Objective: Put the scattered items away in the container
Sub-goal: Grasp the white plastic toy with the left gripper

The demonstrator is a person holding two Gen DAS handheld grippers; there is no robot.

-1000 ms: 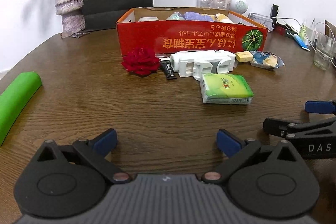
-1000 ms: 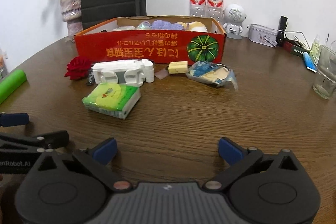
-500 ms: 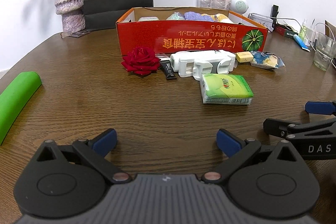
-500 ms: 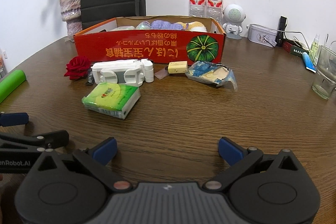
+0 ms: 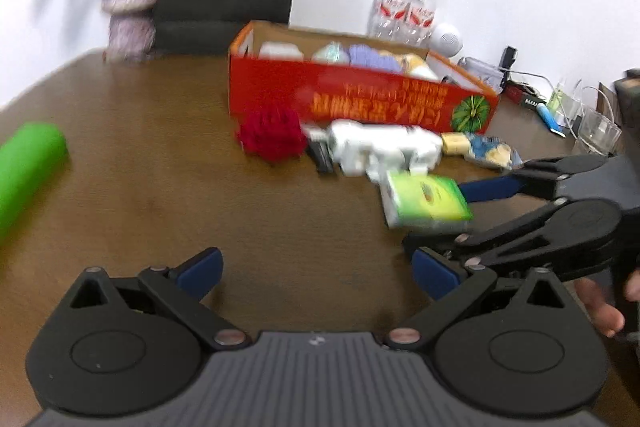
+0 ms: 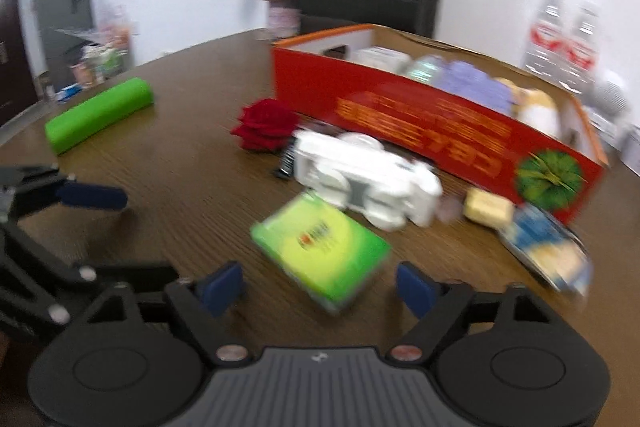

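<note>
The green tissue pack (image 6: pixel 320 255) lies flat on the worktop (image 6: pixel 192 131), near the red box (image 6: pixel 432 123), just ahead of the right claw (image 6: pixel 320 291), whose jaws have just been closing yet remain spread, gripping nothing. The left claw (image 5: pixel 316 271) stands spread and empty.

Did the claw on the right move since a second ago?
Yes. The right gripper has swung in toward the green tissue pack, which lies between its jaws untouched, in front of the red box. Its jaws have just been closing.
</note>
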